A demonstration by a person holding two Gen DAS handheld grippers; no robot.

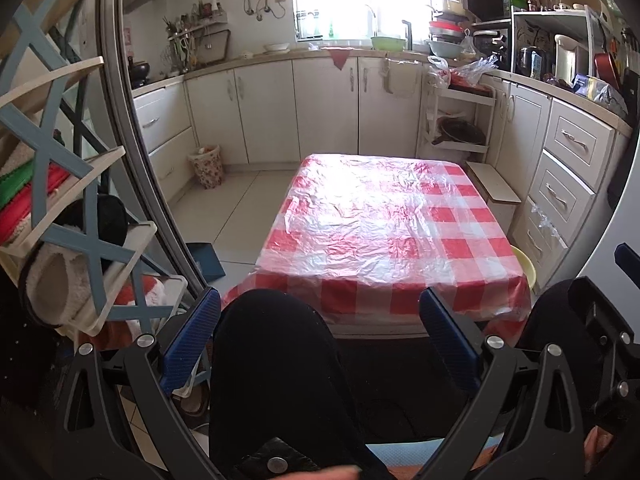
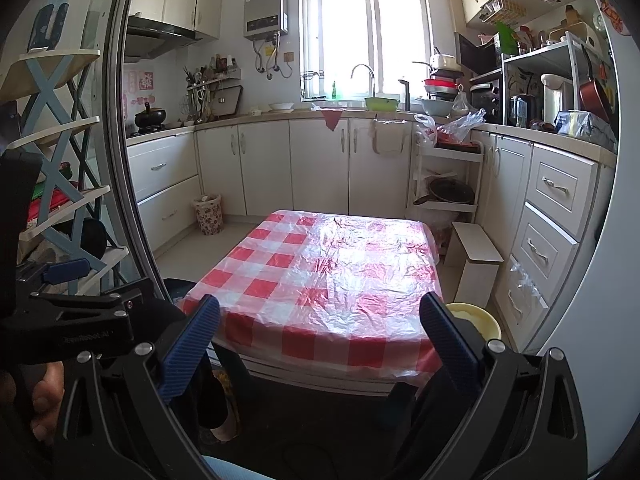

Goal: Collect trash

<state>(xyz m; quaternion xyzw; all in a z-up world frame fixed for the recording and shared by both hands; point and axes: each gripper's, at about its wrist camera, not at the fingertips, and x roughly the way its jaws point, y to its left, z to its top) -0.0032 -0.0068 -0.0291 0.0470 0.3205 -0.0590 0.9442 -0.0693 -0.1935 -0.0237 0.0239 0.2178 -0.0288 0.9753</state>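
Observation:
A low table with a red-and-white checked cloth under crinkled clear film stands straight ahead, and only the film shows on top. A floral waste bin with something pale inside sits on the floor by the far-left cabinets, also visible as the floral bin in the right wrist view. My left gripper is open, held low over a person's black-clad knee, short of the table's near edge. My right gripper is open and holds nothing, also short of the near edge.
A yellow basin sits on the floor at the table's right, beside a white step stool. A blue dustpan leans at the left. White cabinets line three sides. A shelf rack stands behind a door frame at the left.

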